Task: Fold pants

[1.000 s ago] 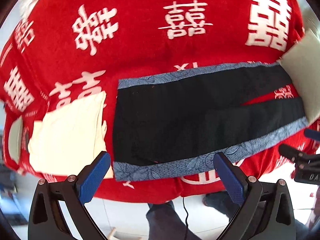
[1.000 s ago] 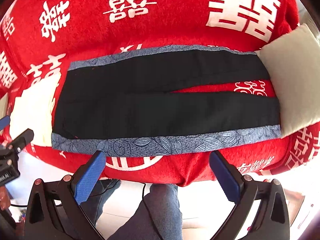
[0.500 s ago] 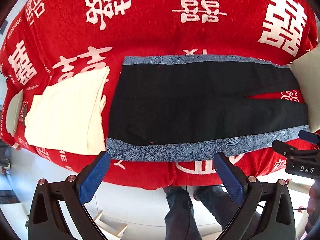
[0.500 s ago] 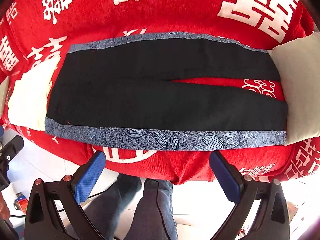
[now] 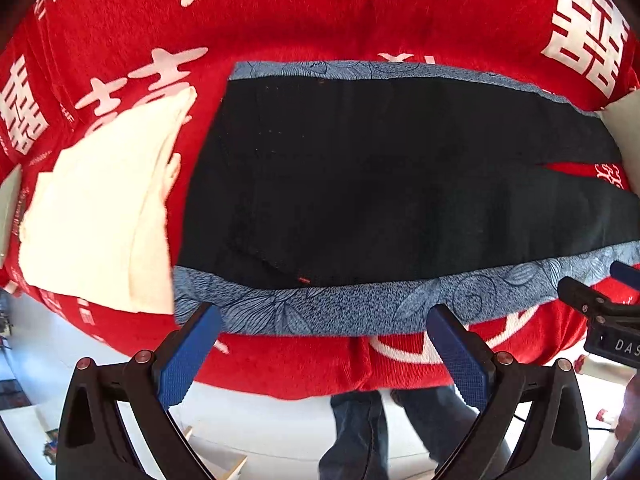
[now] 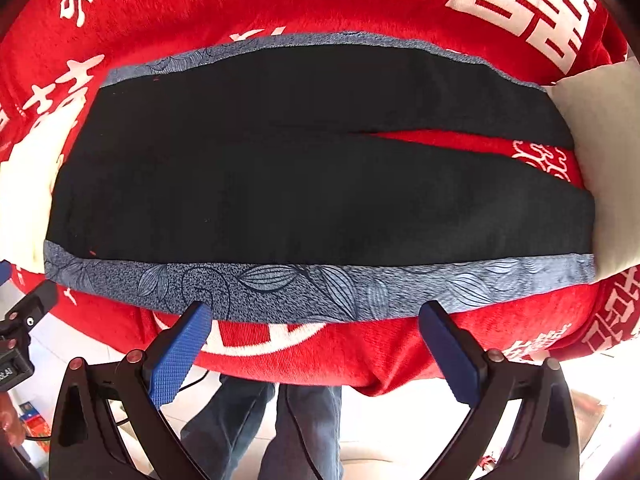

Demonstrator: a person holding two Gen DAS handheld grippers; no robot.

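Black pants (image 5: 380,184) with blue leaf-patterned side stripes lie flat on a red cloth, waist to the left and legs to the right; they also show in the right wrist view (image 6: 304,176). My left gripper (image 5: 324,316) is open and empty, its fingertips just at the near blue stripe (image 5: 320,312) by the waist end. My right gripper (image 6: 316,312) is open and empty, its fingertips at the near stripe (image 6: 304,288) around mid-length. The right gripper's body shows at the right edge of the left wrist view (image 5: 600,308).
The red cloth with white characters (image 5: 304,20) covers the table. A folded cream garment (image 5: 104,204) lies left of the waist. A pale grey folded item (image 6: 600,152) lies at the leg ends. The table's near edge and the person's legs (image 6: 272,424) are below.
Both grippers have moved closer to the near edge of the pants; the pants fill more of both views. Both stay open.
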